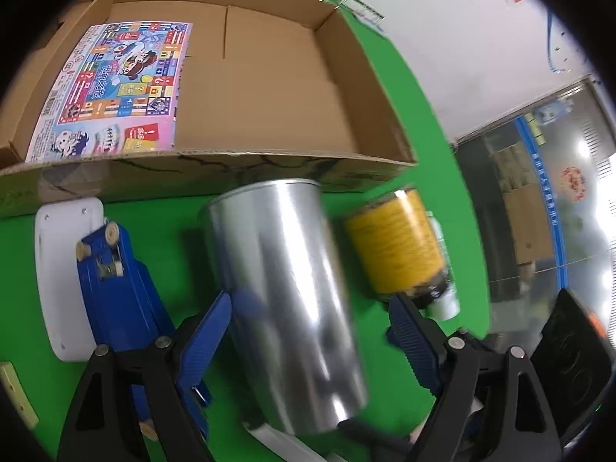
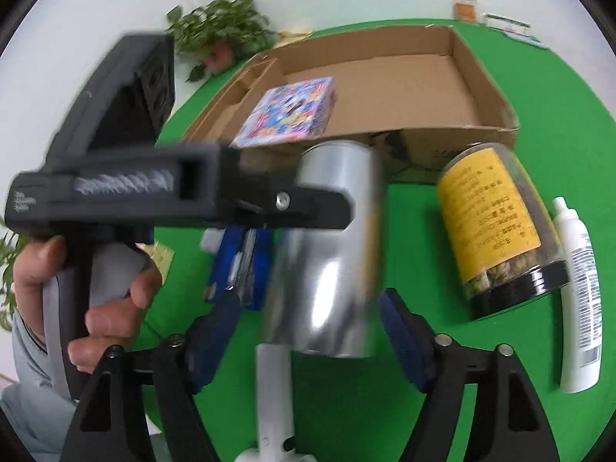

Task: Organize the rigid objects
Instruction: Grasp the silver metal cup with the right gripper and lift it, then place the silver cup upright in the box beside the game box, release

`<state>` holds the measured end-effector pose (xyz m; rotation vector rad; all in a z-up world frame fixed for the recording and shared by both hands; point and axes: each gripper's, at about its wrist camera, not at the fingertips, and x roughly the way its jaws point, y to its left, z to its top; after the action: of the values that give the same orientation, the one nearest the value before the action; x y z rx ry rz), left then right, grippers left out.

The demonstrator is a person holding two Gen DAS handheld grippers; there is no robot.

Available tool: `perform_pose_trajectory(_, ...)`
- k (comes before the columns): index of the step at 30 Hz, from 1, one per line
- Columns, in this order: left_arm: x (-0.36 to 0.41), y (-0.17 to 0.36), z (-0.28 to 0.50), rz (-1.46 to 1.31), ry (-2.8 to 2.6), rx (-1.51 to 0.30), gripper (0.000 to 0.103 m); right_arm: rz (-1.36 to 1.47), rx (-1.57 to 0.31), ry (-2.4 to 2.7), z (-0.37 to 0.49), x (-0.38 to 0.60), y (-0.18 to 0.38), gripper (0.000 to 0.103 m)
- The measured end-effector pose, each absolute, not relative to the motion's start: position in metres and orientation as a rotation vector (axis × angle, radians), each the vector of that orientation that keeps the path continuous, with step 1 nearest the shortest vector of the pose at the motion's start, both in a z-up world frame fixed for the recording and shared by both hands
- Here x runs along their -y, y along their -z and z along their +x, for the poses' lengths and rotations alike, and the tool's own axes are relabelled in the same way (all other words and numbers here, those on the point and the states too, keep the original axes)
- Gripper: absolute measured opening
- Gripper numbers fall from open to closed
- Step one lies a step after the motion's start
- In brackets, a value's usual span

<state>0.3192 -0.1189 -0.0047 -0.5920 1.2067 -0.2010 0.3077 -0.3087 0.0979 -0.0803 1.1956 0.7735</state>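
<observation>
Left claw (image 1: 308, 327): blue-padded fingers (image 1: 208, 331) stand apart on either side of the silver can (image 1: 285, 300). The can looks to lean between them. Whether the pads press on it cannot be told; the picture is blurred there.

Right claw (image 2: 308, 331): fingers (image 2: 400, 331) apart, flanking the lower part of the same can (image 2: 327, 254); gaps show on both sides, so no grip.

Yellow-label jar (image 1: 400, 246): just beyond the left claw's right finger, upright on the green bench (image 1: 161, 231). In the right wrist view the jar (image 2: 496, 227) stands to the right of the claw, clear-walled with a black base.

White bottle (image 2: 581, 296): lying on the bench (image 2: 500, 385), farther right than the jar and just beside it.

Cardboard box (image 1: 269, 169): open, shallow, ahead of both claws, past the can. Its near wall is torn and creased.

Game box (image 1: 111, 88): colourful printed carton, lying flat in the left part of the cardboard box.

Blue tool (image 1: 119, 288): left of the left claw, lying on a white tray (image 1: 50, 254).

Hand (image 2: 96, 308): grips the handle of the left device, seen at the left of the right claw's view, grey sleeve (image 2: 23, 392) below it.

Plant (image 2: 219, 27): beyond the bench, far left.
</observation>
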Motion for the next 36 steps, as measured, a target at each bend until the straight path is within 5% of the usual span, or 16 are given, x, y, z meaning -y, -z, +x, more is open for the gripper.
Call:
perform_pose_trajectory(6, 0.118, 0.024, 0.33, -0.593, 0.155, -1.27, 0.082, -0.051, -1.343, -0.798, 0.329, 0.293, -0.069, 0.075)
perform_pose_trajectory(11, 0.126, 0.025, 0.337, -0.549, 0.148, -1.279, 0.082, -0.076, -1.337, -0.792, 0.326, 0.28, -0.061, 0.084)
perform_pose_trajectory(18, 0.119, 0.018, 0.333, -0.543, 0.178, -1.238, 0.081, -0.08, -1.287, -0.765, 0.313, 0.279, -0.066, 0.083)
perform_pose_trajectory(36, 0.109, -0.205, 0.308, -0.279, 0.153, -0.789, 0.08, -0.101, -0.814, -0.823, 0.3, 0.244, -0.273, 0.083)
